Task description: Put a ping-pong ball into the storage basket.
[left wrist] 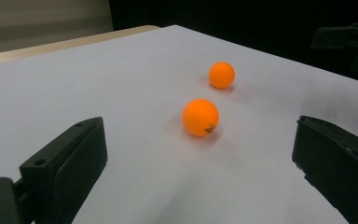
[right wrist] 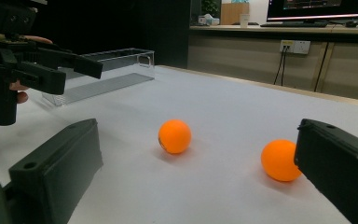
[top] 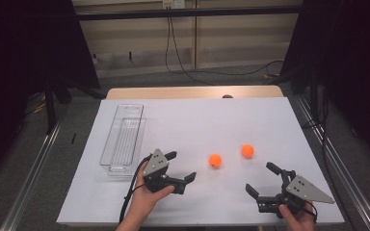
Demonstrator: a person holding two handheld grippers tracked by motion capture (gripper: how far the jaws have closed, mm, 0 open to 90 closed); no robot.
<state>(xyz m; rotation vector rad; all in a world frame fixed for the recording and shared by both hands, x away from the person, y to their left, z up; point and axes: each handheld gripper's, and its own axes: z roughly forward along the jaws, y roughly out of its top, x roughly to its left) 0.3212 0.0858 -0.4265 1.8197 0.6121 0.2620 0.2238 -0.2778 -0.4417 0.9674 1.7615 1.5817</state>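
Note:
Two orange balls lie on the white table. The left ball (top: 215, 160) (left wrist: 200, 117) (right wrist: 175, 136) rests just ahead of my left gripper (top: 182, 166) (left wrist: 200, 154), which is open and empty with its jaws wide apart. The right ball (top: 247, 151) (left wrist: 222, 75) (right wrist: 279, 160) sits a little farther right, partly hidden behind one jaw in the right gripper view. My right gripper (top: 261, 178) (right wrist: 196, 158) is open and empty near the table's front right, pointing toward both balls. Each gripper is held in a hand.
A clear plastic tray (top: 123, 139) (right wrist: 107, 74) stands lengthwise on the table's left side, just behind the left hand. The table's front edge runs close under both hands. The left gripper's body (right wrist: 32, 65) shows at the left in the right gripper view.

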